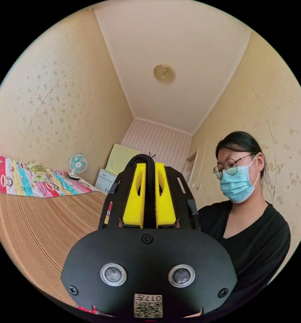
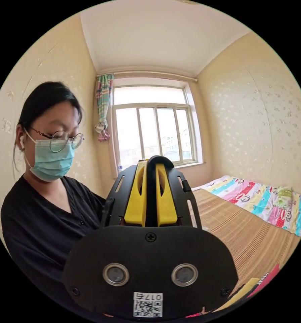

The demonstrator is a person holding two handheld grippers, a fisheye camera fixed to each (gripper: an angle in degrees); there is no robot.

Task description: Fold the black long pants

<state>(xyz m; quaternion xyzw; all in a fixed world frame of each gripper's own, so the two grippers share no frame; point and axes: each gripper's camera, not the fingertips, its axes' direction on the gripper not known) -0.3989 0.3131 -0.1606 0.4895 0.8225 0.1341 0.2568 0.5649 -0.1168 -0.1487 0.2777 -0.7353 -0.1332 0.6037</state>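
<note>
Both views tilt up toward the walls and ceiling. My left gripper [image 1: 149,164] has its yellow jaws pressed together on a strip of black cloth, the black pants [image 1: 149,202], which loops over the jaw tips with a frayed thread on top. My right gripper [image 2: 156,164] is likewise shut on a black band of the pants [image 2: 151,205] that bulges over its tips. The rest of the pants is hidden below the gripper bodies. The person [image 1: 248,228] in a black top stands close behind both grippers.
A bed with a brown striped mat [image 1: 39,228] lies beside me, with a colourful quilt [image 2: 264,202] along the wall. A small fan [image 1: 77,165] and a white cabinet [image 1: 105,180] stand at the far end. A window [image 2: 154,134] is behind. Coloured cloth edges [image 2: 258,282] lie low right.
</note>
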